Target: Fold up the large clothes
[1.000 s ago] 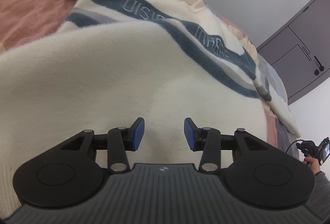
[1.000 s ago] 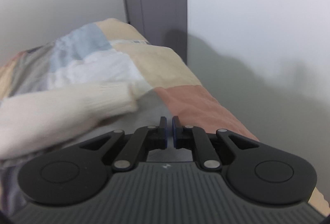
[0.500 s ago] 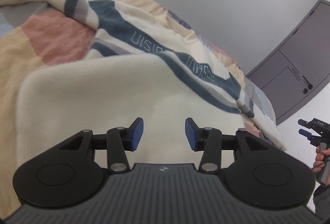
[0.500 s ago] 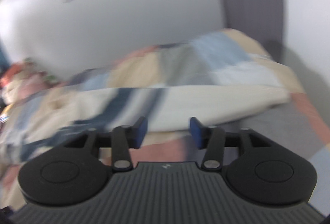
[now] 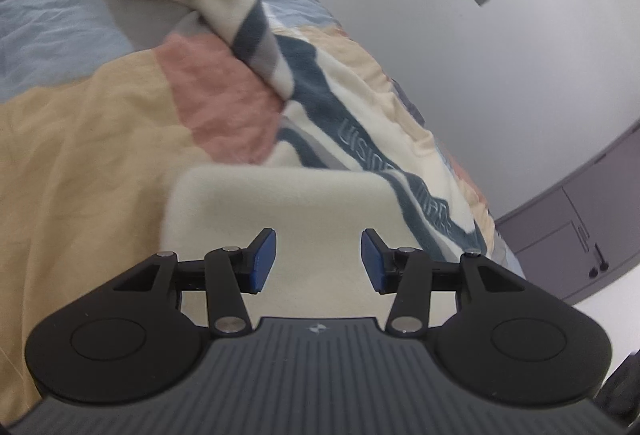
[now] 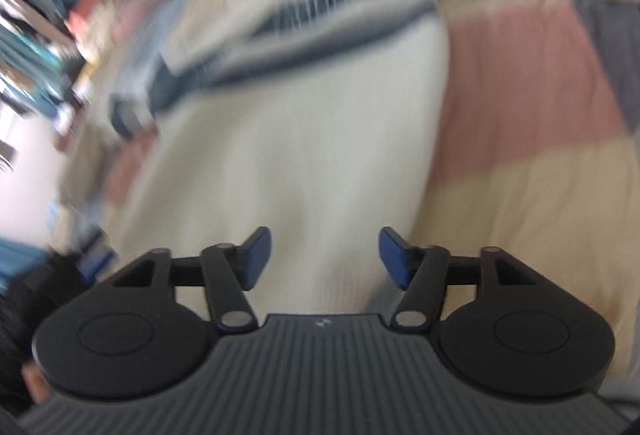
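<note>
Left wrist view: looks forward past the left tool (image 5: 318,261), angled down across the cream sweater (image 5: 288,203) on the bed (image 5: 80,139), toward a grey wall (image 5: 480,83) and cabinet (image 5: 580,235); close.
Right wrist view: looks steeply down past the right tool (image 6: 325,259) onto the same sweater (image 6: 288,155); close, motion-blurred.
Shared: sweater's cream panel, navy stripes, patchwork bedcover.

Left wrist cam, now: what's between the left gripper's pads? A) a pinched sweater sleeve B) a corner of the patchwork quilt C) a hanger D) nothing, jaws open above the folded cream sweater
D: the left gripper has its blue pads standing apart with a clear gap, the cream sweater lying beyond them on the quilt, not pinched.
</note>
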{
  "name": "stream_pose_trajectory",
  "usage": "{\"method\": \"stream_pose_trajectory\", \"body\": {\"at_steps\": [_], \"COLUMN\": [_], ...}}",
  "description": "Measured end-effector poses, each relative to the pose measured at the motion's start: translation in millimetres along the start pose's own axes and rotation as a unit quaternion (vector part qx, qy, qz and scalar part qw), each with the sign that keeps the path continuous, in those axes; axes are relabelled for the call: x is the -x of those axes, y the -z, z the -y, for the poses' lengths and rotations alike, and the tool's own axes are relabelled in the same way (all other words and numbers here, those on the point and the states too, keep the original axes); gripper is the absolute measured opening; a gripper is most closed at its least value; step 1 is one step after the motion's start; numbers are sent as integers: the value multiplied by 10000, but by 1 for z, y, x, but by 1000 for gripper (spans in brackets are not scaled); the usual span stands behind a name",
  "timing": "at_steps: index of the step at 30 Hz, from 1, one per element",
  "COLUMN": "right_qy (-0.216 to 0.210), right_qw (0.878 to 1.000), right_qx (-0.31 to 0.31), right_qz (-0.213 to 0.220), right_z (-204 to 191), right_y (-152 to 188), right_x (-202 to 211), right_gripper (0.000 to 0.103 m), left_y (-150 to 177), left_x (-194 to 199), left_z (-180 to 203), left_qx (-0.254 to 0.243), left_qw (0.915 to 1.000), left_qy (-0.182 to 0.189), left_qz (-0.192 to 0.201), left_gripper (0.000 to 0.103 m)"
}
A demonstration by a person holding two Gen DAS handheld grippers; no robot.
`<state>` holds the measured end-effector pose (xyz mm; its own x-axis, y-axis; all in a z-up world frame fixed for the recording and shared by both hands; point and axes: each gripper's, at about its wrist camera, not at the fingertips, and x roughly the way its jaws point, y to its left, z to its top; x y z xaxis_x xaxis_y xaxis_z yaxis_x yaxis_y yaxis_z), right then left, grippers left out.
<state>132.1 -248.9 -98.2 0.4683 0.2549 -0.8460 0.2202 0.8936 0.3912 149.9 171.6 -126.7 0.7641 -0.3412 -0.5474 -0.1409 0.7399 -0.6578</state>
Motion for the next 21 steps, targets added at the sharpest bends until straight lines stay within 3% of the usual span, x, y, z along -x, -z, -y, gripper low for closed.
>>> {"method": "stream_pose_trajectory", "body": {"at_steps": [5, 11, 15, 16, 21], "right_qy": [473, 517, 391, 363, 191], "right_qw": [9982, 9977, 9990, 9992, 9996], "right_qx": [-151, -155, -150, -112, 36], "right_qz": [-344, -401, -132, -82, 209], "right_z": [-10, -13, -11, -10, 1], "right_y": [30, 36, 30, 28, 17], "right_x": [-31, -57, -47, -41, -6], "right_gripper": [70, 71, 28, 22, 16], "left_y": [-18, -29, -29, -29, -28], "left_x": [-1, -3, -3, -3, -3], "left_z": [-31, -56, -59, -59, -57], "left_qx": [509, 1004, 1070, 1060, 1017], "left_qw": [9986, 9948, 9941, 9942, 9945], "left_qy": [-101, -130, -153, -172, -241], "left_qz": [107, 103, 95, 98, 99], "left_gripper": [54, 56, 59, 59, 60]}}
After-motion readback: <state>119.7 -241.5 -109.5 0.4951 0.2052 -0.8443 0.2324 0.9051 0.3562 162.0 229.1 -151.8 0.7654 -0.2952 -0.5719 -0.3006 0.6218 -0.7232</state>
